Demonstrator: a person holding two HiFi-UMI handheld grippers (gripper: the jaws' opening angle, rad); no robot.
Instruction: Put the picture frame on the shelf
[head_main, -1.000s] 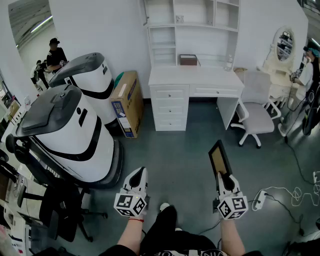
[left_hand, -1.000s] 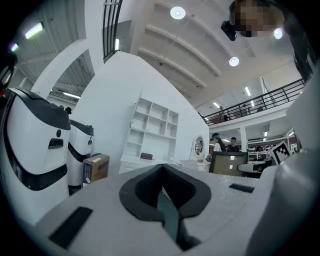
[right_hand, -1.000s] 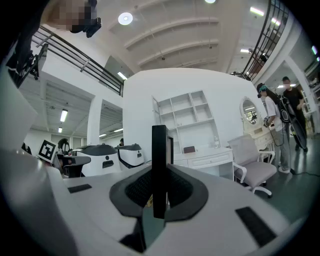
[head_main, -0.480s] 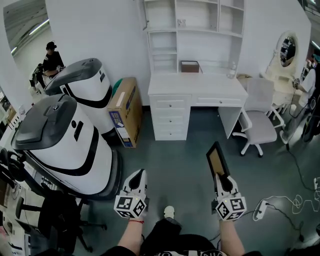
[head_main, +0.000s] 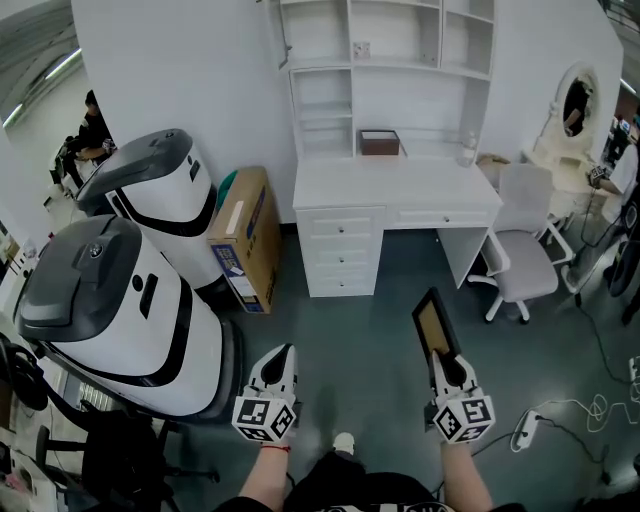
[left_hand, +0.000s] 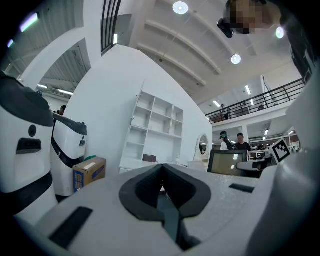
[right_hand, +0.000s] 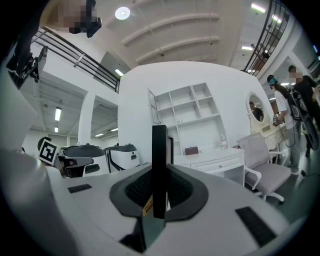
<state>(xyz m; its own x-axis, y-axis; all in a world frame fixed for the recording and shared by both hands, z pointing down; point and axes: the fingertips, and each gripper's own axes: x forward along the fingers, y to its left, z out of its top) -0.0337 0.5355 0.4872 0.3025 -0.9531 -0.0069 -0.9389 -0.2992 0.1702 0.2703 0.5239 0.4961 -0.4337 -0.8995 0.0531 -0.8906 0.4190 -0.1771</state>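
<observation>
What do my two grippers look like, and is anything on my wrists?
Both the left gripper and right gripper are white, tapered shells with black pads and a black-and-white marker cube behind. A red band circles the left wrist.

Against the back wall: desk, shelf unit on top, small box at its rear. Left of desk: leaning cardboard box, then two large machines. Right: office chair, mirror beyond. Nearest: left gripper beside right gripper, picture frame upright between the latter's jaws.
</observation>
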